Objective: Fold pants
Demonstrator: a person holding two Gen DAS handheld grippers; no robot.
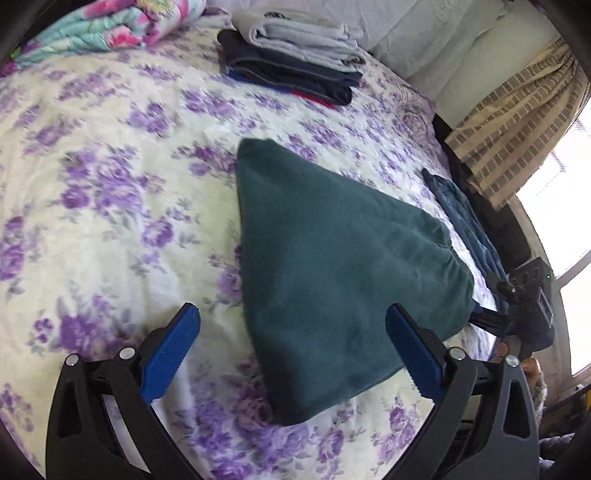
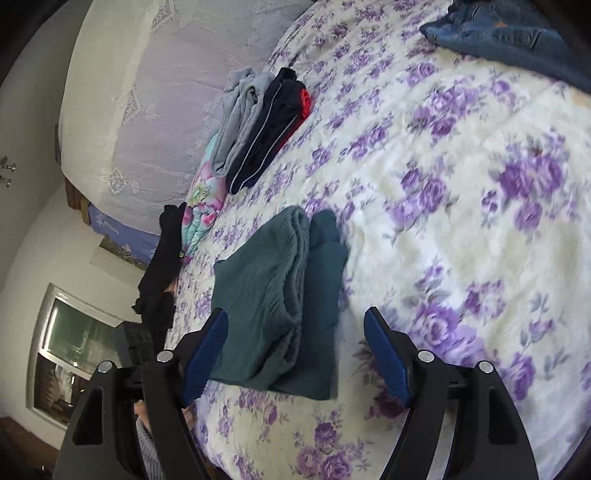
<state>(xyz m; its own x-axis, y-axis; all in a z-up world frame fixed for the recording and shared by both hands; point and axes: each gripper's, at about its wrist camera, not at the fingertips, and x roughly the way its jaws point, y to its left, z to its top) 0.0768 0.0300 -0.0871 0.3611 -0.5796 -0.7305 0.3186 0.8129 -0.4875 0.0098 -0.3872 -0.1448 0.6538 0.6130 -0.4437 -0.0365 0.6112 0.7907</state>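
Observation:
Dark green fleece pants (image 1: 332,266) lie folded on the floral bed cover (image 1: 110,184). In the right wrist view the pants (image 2: 280,306) show as a layered bundle with the waistband folds on top. My left gripper (image 1: 295,350) is open and empty, its blue pads either side of the near end of the pants, just above them. My right gripper (image 2: 295,354) is open and empty, hovering over the near edge of the bundle. The right gripper also shows in the left wrist view (image 1: 524,306) beyond the pants' right corner.
A stack of folded grey, navy and red clothes (image 1: 295,62) sits at the back of the bed, also in the right wrist view (image 2: 258,133). Blue jeans (image 1: 465,221) lie by the bed's right edge. A floral blanket (image 1: 110,26), pillows (image 1: 424,33) and a curtain (image 1: 517,136) border the bed.

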